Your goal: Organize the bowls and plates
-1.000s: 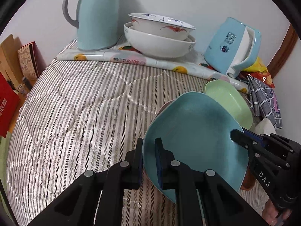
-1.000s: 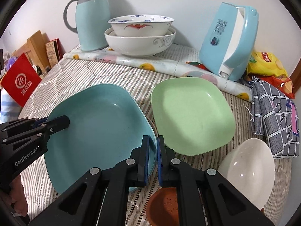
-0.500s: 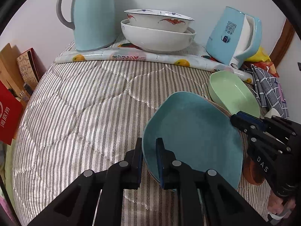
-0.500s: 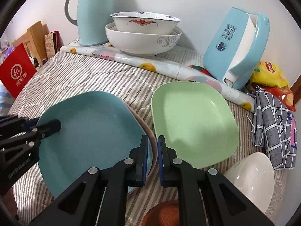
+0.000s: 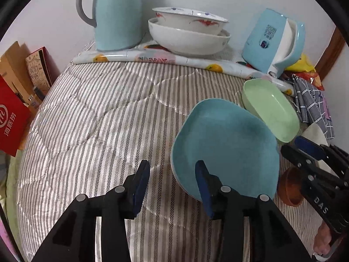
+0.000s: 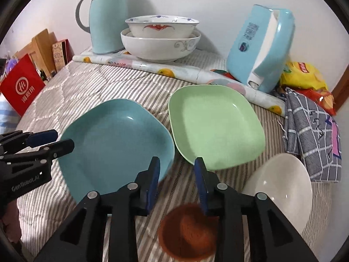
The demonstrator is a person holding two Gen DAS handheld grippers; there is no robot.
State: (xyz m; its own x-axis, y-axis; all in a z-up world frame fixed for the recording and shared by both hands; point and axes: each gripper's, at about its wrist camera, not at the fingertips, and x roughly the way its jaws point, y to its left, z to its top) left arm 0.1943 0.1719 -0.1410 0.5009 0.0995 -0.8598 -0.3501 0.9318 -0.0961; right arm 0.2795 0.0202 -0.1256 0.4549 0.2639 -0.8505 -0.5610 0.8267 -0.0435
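A teal square plate (image 6: 117, 144) lies flat on the striped bedspread; it also shows in the left wrist view (image 5: 226, 150). A pale rim shows under its near edge there. A green square plate (image 6: 216, 124) lies just to its right, also in the left wrist view (image 5: 270, 111). My left gripper (image 5: 172, 180) is open at the teal plate's near left rim. My right gripper (image 6: 176, 174) is open above the gap between the two plates. A white bowl (image 6: 281, 187) and a small brown bowl (image 6: 187, 233) sit at the near right. Two stacked white bowls (image 6: 160, 41) stand at the back.
A teal thermos jug (image 6: 106, 19) and a light blue appliance (image 6: 261, 48) stand at the back by the wall on a rolled fruit-print mat (image 6: 174, 72). A grey checked cloth (image 6: 312, 131) and snack bags (image 6: 305, 76) lie right. Red bags and boxes (image 6: 21, 91) stand left.
Both grippers were shut on the teal plate's rim; now both have opened and let go. The plate has gone down from tilted to flat on the bedspread.
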